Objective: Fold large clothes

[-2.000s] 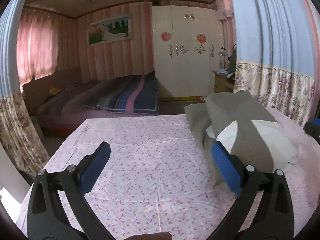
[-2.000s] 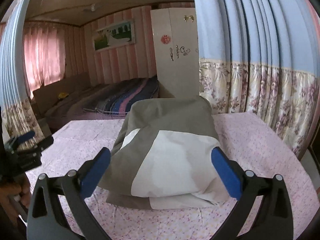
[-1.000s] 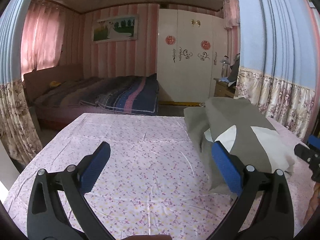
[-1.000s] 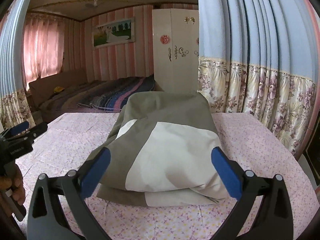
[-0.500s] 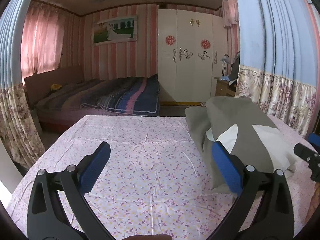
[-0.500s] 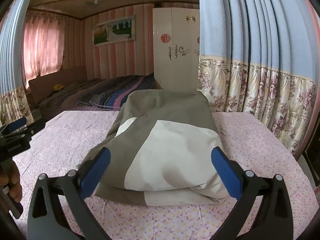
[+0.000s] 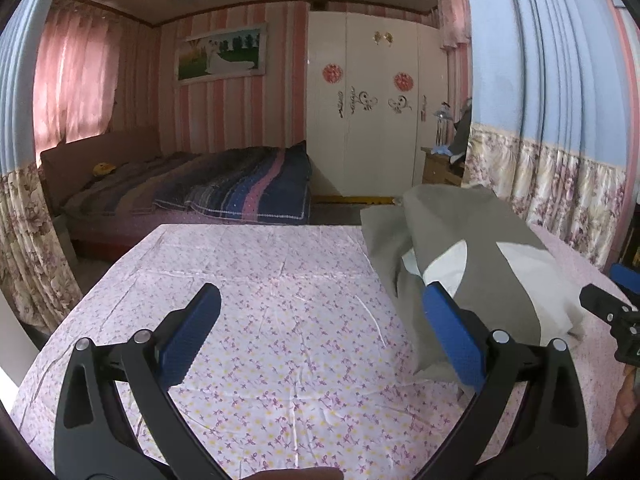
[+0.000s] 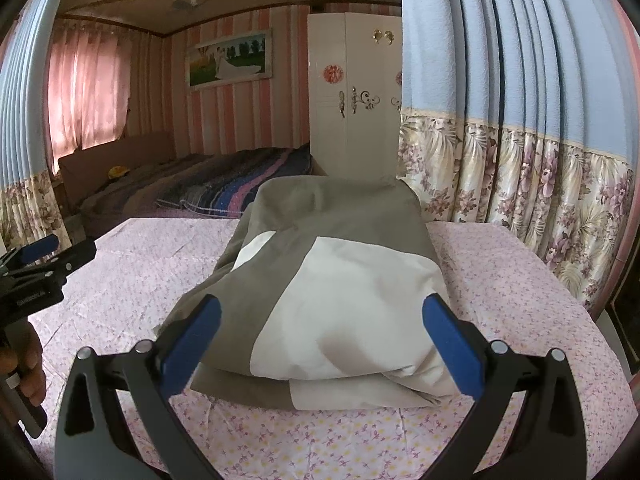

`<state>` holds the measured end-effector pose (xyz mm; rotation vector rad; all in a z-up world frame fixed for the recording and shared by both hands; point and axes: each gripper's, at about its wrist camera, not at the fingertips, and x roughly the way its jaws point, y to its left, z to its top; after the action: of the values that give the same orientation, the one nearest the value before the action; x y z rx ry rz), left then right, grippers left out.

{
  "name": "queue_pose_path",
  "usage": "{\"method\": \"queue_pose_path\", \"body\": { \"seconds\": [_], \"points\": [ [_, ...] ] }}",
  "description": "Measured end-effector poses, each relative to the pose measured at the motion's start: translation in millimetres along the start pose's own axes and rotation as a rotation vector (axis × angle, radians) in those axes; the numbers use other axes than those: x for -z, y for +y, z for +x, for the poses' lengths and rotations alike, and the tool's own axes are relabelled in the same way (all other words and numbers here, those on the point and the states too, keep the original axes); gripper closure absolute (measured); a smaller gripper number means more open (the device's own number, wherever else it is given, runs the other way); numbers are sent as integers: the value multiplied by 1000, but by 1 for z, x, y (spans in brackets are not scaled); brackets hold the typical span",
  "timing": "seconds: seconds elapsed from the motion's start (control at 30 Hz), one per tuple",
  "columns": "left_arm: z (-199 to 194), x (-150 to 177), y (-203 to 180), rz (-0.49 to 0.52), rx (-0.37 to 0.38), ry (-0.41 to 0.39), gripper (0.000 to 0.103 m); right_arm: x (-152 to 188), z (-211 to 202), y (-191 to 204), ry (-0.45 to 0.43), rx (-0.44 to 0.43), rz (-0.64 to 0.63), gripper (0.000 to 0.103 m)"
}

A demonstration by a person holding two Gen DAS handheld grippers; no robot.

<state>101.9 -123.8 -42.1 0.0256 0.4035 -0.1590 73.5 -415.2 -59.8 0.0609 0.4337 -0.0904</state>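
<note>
A folded grey-and-white garment [image 8: 340, 280] lies in a thick bundle on the pink floral tablecloth [image 8: 500, 280]. It also shows at the right of the left wrist view [image 7: 480, 256]. My right gripper [image 8: 320, 332] is open and empty, held just in front of the bundle's near edge, its jaws spread about as wide as the bundle. My left gripper [image 7: 320, 320] is open and empty above bare cloth to the left of the garment. The left gripper also shows at the left edge of the right wrist view [image 8: 40, 264].
The table [image 7: 260, 280] is covered by the floral cloth. Blue and floral curtains [image 8: 520, 120] hang close on the right. Beyond the table stand a bed [image 7: 200, 188] with a striped blanket and a white wardrobe [image 7: 368, 112].
Both grippers have drifted slightly, so the views shift a little. The garment lies as before, and both grippers stay open.
</note>
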Motion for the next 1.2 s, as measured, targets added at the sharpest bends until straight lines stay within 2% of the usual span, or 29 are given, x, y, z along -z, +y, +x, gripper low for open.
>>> {"method": "queue_pose_path", "body": {
  "seconds": [1.2],
  "points": [
    [-3, 1, -8, 33, -6, 2, 3, -1, -1, -10, -22, 29, 25, 2]
  ]
}}
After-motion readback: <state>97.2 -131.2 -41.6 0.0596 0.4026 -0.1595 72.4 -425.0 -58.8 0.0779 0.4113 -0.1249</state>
